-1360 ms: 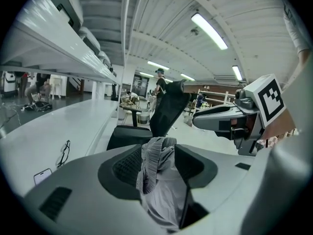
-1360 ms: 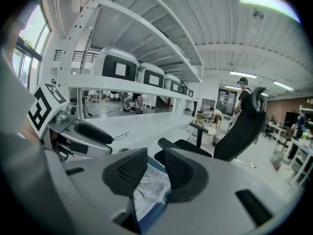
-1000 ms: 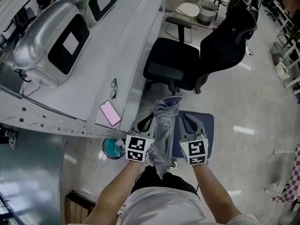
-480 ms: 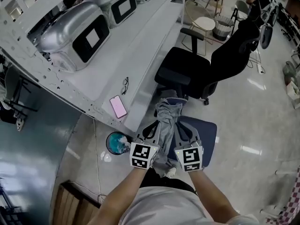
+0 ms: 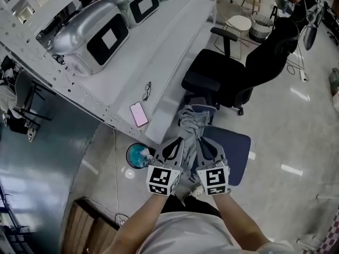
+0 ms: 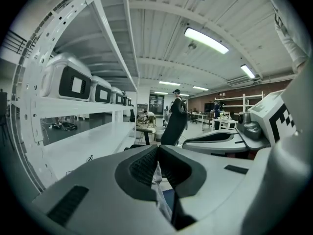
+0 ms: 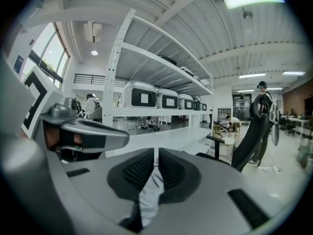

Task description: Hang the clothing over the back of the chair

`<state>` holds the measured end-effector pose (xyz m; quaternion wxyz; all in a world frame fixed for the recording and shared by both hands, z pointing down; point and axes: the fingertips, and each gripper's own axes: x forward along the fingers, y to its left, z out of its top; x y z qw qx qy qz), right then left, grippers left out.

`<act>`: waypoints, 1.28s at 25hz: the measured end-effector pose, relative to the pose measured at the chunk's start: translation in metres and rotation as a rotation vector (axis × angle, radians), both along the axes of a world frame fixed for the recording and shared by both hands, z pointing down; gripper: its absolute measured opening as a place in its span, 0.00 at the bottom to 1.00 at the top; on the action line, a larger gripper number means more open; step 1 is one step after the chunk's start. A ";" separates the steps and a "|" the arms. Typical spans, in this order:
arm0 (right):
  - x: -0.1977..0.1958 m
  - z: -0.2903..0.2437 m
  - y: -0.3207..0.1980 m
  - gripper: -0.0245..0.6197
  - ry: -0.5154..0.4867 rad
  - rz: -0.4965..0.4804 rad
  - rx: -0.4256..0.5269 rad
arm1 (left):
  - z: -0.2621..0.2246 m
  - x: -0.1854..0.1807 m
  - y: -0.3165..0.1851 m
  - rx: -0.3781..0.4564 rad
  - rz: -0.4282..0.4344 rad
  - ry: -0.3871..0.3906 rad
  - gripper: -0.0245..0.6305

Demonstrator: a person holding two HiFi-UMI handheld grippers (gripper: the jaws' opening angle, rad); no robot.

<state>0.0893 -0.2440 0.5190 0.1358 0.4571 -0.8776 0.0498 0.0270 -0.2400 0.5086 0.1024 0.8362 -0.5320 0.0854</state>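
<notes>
White bench (image 5: 170,45) bearing grey machines (image 5: 94,36), spectacles (image 5: 146,90) and a pink phone (image 5: 139,114); glossy floor (image 5: 296,126) carrying a black office chair (image 5: 214,74).

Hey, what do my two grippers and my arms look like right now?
Left gripper and right gripper: pale grey moulded bodies, black ribbed pads, each topped with a white cube bearing black square markers. Forearms unsleeved; light shirt.
</notes>
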 end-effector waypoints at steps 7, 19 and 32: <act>0.001 -0.010 0.020 0.10 -0.038 0.009 0.000 | -0.019 0.006 0.028 0.028 0.029 0.034 0.07; -0.017 -0.012 0.064 0.10 -0.010 0.041 -0.013 | -0.001 -0.033 0.092 -0.008 0.027 0.038 0.07; -0.084 -0.055 0.116 0.10 0.039 0.098 0.061 | -0.042 -0.077 0.130 0.097 0.130 0.138 0.07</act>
